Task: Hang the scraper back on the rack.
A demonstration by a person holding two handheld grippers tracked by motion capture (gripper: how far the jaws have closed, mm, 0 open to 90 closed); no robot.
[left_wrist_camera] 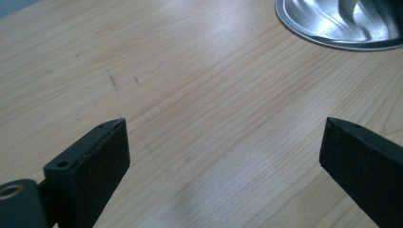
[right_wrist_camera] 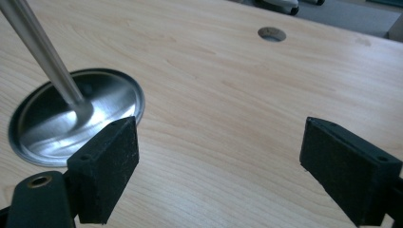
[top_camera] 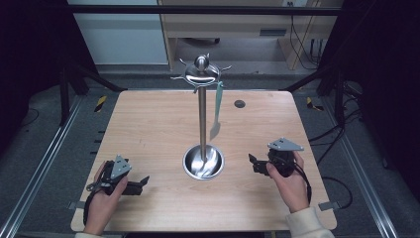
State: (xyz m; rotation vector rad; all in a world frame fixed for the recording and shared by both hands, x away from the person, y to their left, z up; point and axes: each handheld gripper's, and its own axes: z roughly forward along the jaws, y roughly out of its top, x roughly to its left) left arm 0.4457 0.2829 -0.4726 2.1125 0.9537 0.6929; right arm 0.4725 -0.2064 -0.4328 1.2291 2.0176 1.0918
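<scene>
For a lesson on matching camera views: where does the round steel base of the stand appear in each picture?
High view: the steel base sits at the table's middle, between the two grippers, with the pole rising from it.
Left gripper view: its rim cuts the top right corner.
Right gripper view: the dish lies at left, behind the left jaw.
Shared landmark: the pole joins the base's centre.

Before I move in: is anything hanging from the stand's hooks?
Yes, a pale green utensil hangs from a hook at the top of the metal stand.
</scene>
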